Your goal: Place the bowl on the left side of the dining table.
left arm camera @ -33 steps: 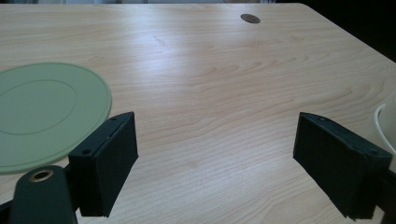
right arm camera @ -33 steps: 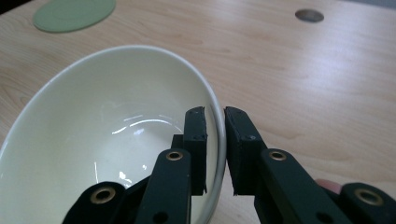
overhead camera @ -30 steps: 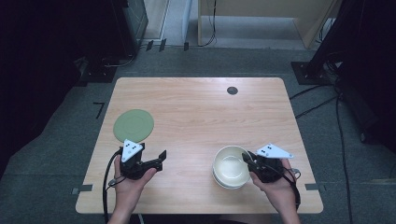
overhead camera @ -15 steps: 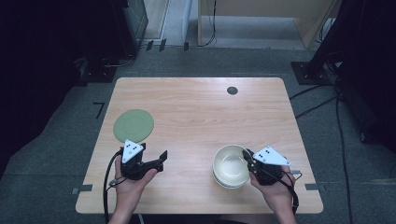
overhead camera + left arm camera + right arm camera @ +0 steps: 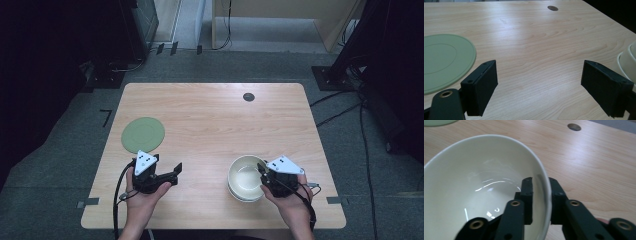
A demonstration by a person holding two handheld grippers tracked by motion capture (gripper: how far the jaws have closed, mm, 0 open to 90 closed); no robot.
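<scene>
Bowl point(image 5: 246, 177) round with no long axis, mouth facing up, near rim pinched by right gripper point(image 5: 263, 175), jaws clamped inside and outside, left gripper point(image 5: 176, 170) spread wide, holding nothing.

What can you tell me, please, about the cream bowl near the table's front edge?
The glossy cream ceramic-looking bowl is round, deep and empty, with light glinting inside. It sits upright near the wooden table's front right; a second rim beneath suggests a stack. The right gripper clamps its rim, one jaw inside, one outside.
</scene>
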